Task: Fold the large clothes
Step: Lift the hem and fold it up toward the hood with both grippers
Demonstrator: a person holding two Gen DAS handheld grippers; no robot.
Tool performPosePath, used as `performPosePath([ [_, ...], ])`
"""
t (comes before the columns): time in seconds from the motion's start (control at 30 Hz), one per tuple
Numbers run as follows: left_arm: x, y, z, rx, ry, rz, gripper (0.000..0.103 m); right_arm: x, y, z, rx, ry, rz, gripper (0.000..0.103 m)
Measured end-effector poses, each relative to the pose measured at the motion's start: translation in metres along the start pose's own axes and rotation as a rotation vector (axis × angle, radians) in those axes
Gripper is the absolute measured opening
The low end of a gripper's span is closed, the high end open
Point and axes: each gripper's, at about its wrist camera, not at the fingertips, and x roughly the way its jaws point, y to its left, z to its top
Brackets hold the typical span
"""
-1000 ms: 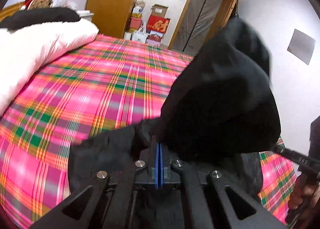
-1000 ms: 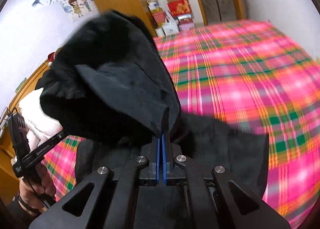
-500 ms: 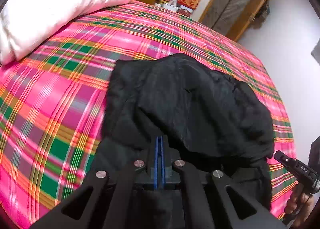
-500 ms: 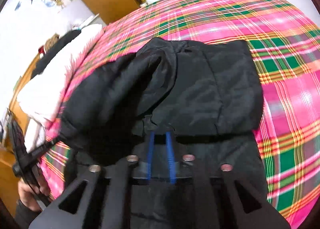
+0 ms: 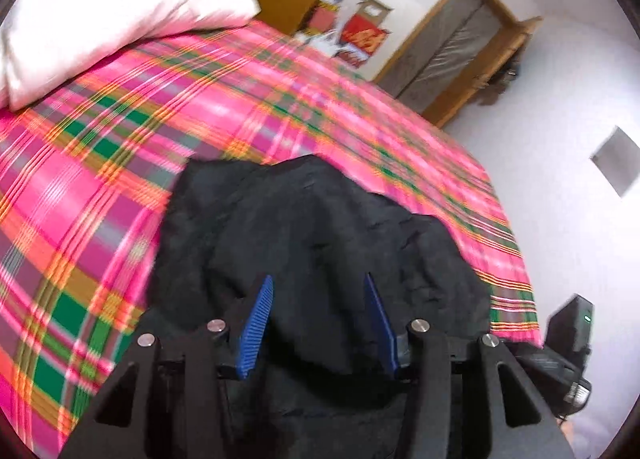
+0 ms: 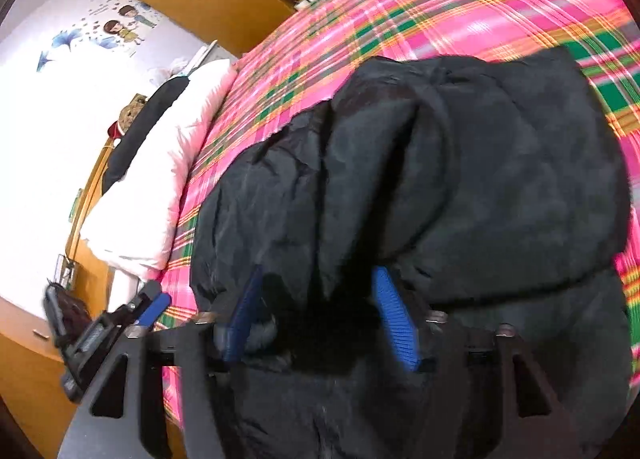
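Black quilted jacket (image 5: 320, 243) lies bunched, matte, ahead of both tongs on plaid bedspread (image 5: 100, 187). Left gripper (image 5: 318, 323) opening; right gripper (image 6: 320, 315) wide, blurred, nothing pinched.

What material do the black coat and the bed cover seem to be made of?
Coat: probably a padded synthetic shell, matte with a faint sheen; it looks puffy, with soft rounded folds. Bed cover: looks like woven cloth, perhaps cotton; matte, with a pink, green and orange plaid pattern.

Your black jacket (image 5: 320, 243) runs off the near edge in both wrist views, so its lower part is hidden. Motion blur smears the plaid bed cover (image 5: 120, 163). In the left wrist view, your right gripper (image 5: 568, 343) is cut off at the right edge.
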Motion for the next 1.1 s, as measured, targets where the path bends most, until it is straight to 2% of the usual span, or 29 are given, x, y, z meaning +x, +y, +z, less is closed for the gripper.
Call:
performPosePath([
  [0.17,0.012,-0.015,-0.008,0.071,0.003,-0.054,0.049,0.004,-0.004,-0.024,-0.018,-0.009,-0.017,0.002],
  [0.27,0.024,-0.015,-0.017,0.116,0.034,-0.005,0.049,0.017,-0.025,-0.047,0.006,0.027,-0.066,0.001],
  [0.37,0.044,-0.006,-0.030,0.109,0.118,0.042,0.049,0.027,-0.036,-0.054,0.030,0.044,-0.074,0.001],
  [0.47,0.067,0.003,-0.041,0.112,0.182,0.088,0.049,0.034,-0.030,-0.051,-0.007,0.048,-0.099,0.001],
  [0.57,0.081,0.004,-0.047,0.142,0.168,0.111,0.050,0.035,-0.028,-0.048,-0.027,0.061,-0.105,0.001],
  [0.67,0.084,-0.002,-0.058,0.195,0.140,0.149,0.050,0.020,-0.028,-0.048,-0.030,0.055,-0.111,0.016],
  [0.77,0.080,-0.007,-0.061,0.188,0.143,0.174,0.050,-0.011,-0.016,-0.044,-0.100,-0.019,-0.147,0.017],
  [0.83,0.079,-0.007,-0.060,0.172,0.149,0.175,0.050,-0.033,-0.001,-0.033,-0.168,-0.099,-0.164,0.017],
  [0.9,0.079,-0.006,-0.060,0.167,0.149,0.177,0.050,-0.040,0.008,-0.018,-0.200,-0.135,-0.172,0.017],
  [1.03,0.080,-0.008,-0.064,0.180,0.151,0.186,0.050,-0.021,0.006,0.015,-0.229,-0.157,-0.249,0.017],
  [1.1,0.080,-0.007,-0.063,0.178,0.156,0.184,0.050,-0.004,-0.010,0.021,-0.203,-0.120,-0.290,0.017],
])
